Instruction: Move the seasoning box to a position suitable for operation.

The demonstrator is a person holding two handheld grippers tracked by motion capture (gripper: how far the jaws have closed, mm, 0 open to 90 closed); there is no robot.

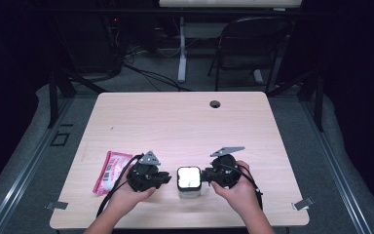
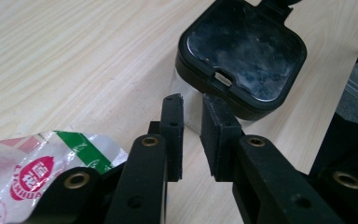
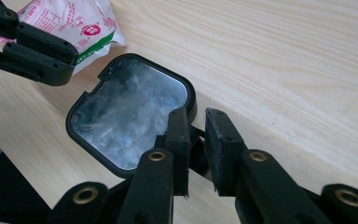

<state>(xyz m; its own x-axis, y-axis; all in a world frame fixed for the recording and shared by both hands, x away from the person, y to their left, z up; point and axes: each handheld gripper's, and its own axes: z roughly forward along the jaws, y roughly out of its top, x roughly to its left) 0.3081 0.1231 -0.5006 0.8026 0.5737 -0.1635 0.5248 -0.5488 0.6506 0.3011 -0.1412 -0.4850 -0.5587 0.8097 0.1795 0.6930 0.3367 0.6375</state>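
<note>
A square clear container with a black-rimmed lid (image 1: 189,181) sits on the wooden table (image 1: 185,122) near its 6 o'clock edge. The left gripper (image 1: 167,178) is at its 9 o'clock, the right gripper (image 1: 205,176) at 3 o'clock; both have narrow, empty jaws. A pink packet (image 1: 111,170) lies further toward 9 o'clock.

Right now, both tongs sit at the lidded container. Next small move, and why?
Probably close the right tongs onto the hinge tab at the container's edge. The tab sits between the nearly closed pads, a small gap showing. The left tongs stop short of the clear wall, holding nothing; the pink packet lies aside.
</note>
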